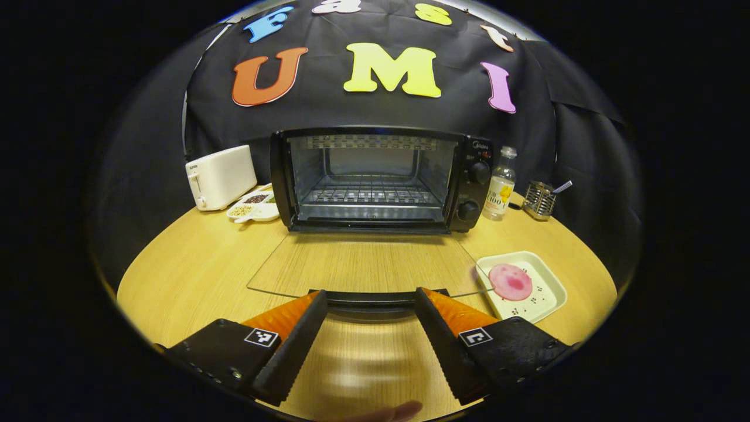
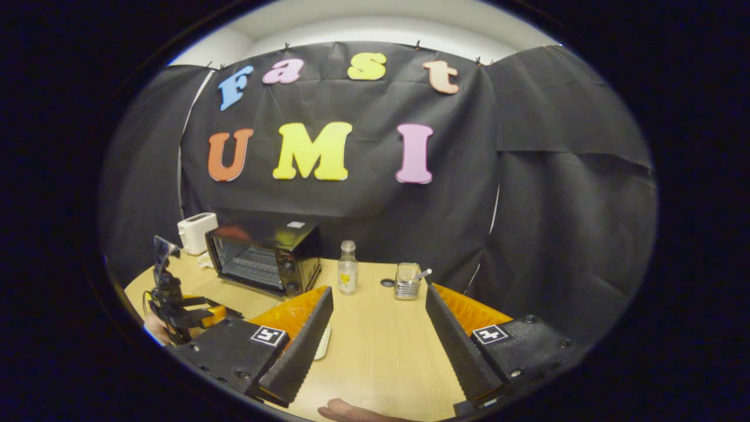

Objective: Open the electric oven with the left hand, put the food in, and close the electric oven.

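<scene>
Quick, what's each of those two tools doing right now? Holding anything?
Left tool: open, holding nothing, at the handle of the oven door, which is down.
Right tool: open, empty, above the table.

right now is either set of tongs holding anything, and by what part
Nothing is held. The left tongs stand open around the oven door's handle, not pressing it; the right tongs are open.

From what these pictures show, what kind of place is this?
Probably a staged kitchen counter in a booth: a black electric oven with its glass door open, a white toaster and a white square plate with pink food on a wooden table.
</scene>
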Motion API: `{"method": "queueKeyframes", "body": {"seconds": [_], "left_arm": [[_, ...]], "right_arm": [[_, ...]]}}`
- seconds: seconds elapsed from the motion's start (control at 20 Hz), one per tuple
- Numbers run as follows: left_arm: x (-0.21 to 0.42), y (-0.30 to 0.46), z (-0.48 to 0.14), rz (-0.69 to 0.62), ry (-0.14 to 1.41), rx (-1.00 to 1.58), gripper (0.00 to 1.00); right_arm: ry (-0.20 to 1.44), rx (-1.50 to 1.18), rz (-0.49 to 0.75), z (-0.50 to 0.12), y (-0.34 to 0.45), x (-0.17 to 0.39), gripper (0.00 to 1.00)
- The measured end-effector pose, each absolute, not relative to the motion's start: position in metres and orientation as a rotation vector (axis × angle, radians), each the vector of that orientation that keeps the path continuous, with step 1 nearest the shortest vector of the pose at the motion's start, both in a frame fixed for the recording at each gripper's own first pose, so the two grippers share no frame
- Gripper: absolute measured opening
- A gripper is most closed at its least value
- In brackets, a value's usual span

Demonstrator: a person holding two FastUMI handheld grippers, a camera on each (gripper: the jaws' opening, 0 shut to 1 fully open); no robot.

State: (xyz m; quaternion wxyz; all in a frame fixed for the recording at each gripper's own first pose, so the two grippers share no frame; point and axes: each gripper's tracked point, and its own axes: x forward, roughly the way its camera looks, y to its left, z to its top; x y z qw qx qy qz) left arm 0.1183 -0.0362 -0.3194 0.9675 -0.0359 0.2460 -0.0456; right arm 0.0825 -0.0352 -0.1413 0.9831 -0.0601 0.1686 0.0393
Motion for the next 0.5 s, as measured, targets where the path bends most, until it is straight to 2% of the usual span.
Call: {"method": "queueKeyframes", "body": {"seconds": [0.05,0.15,0.45,0.5], "left_arm": [[0.115,-0.036,-0.306,-0.097,0.472,-0.086,0.96],[0.105,-0.038,-0.276,-0.112,0.402,-0.11,0.96],[0.067,-0.024,-0.181,-0.075,0.147,-0.089,0.95],[0.061,-0.021,-0.169,-0.069,0.115,-0.08,0.95]], "right_arm": [[0.388,-0.128,0.092,-0.155,-0.031,0.091,1.0],[0.501,-0.137,0.116,-0.186,-0.024,0.107,0.97],[0.853,-0.026,0.222,-0.282,0.006,0.136,0.97],[0.904,-0.005,0.233,-0.297,0.01,0.141,1.0]]}}
